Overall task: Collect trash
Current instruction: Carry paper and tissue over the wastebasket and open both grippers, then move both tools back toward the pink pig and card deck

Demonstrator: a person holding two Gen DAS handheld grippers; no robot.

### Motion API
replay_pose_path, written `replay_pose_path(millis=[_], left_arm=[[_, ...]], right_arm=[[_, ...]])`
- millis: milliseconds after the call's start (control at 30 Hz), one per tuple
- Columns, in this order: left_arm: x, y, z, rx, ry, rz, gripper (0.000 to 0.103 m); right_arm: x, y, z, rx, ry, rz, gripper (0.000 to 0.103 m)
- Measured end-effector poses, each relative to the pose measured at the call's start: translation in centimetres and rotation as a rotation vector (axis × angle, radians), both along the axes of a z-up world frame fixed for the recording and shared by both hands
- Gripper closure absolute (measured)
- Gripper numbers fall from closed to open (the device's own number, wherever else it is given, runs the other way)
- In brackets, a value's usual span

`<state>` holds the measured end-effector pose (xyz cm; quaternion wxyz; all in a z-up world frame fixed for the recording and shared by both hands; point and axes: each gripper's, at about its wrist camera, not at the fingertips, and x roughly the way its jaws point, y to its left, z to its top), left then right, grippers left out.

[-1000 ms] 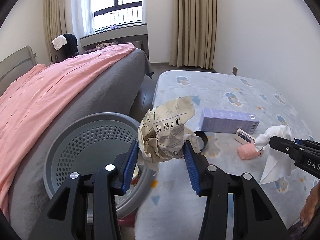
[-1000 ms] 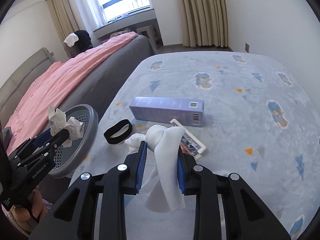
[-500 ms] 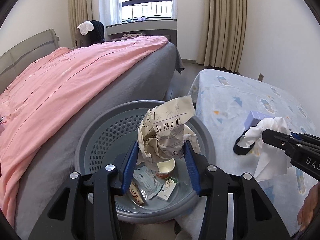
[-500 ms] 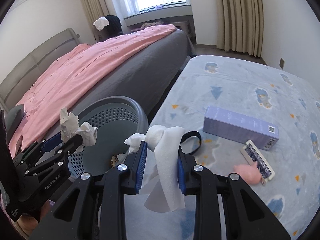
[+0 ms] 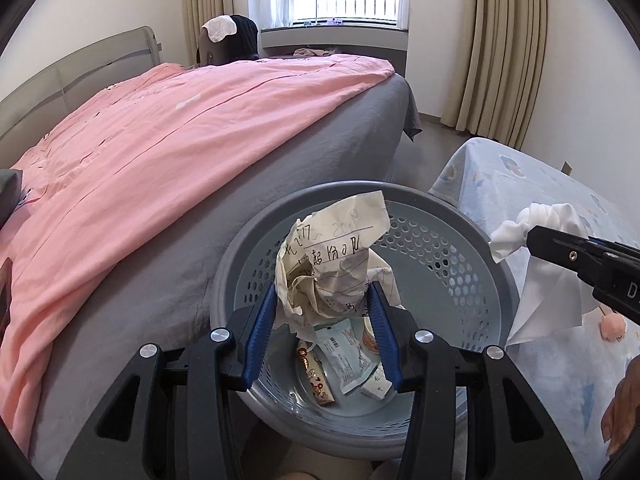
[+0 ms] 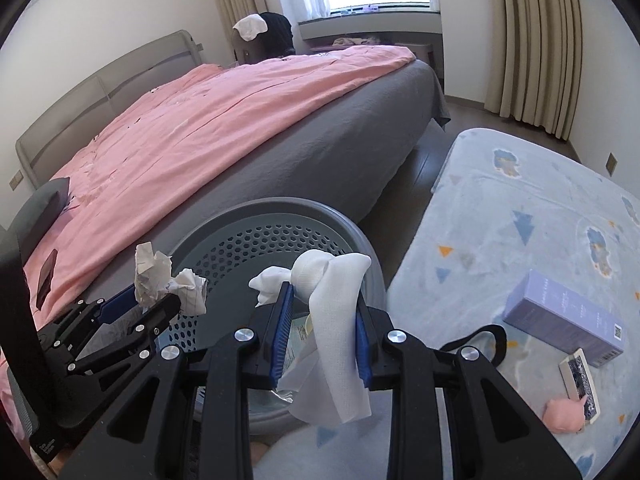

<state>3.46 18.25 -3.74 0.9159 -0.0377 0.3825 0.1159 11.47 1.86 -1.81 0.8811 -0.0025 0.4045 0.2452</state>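
My left gripper (image 5: 322,324) is shut on a crumpled sheet of written paper (image 5: 332,264) and holds it over the open grey perforated basket (image 5: 452,248). Wrappers (image 5: 348,356) and a small cup lie in the basket's bottom. My right gripper (image 6: 320,328) is shut on a white tissue (image 6: 336,320) that hangs down between the pads, above the basket's right rim (image 6: 360,240). The left gripper with the paper also shows in the right wrist view (image 6: 160,284). The right gripper with the tissue also shows in the left wrist view (image 5: 540,240).
A bed with a pink cover (image 5: 160,140) stands left of the basket. On the light blue rug (image 6: 520,208) lie a purple box (image 6: 564,312), a black band (image 6: 480,340), a small card (image 6: 580,380) and a pink lump (image 6: 564,416).
Both grippers have swung left from over the rug to above the basket, each still holding its trash. The left one now hangs over the basket's inside.
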Motion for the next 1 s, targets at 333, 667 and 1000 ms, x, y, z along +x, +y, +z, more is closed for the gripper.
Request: replay_pose_path(millis=[333, 667, 1000], left_arm=[[0.9, 1.2, -0.7, -0.011, 0.019, 0.04, 0.056], [0.7, 1.4, -0.5, -0.006, 0.015, 0.053, 0.046], [0.5, 1.8, -0.5, -0.008, 0.014, 0.068, 0.041]], right_arm=[[1.2, 1.4, -1.8, 0.001, 0.039, 0.04, 0.073], [0.9, 1.3, -1.6, 0.0, 0.017, 0.044, 0.047], [0.8, 1.5, -1.8, -0.012, 0.017, 0.043, 0.047]])
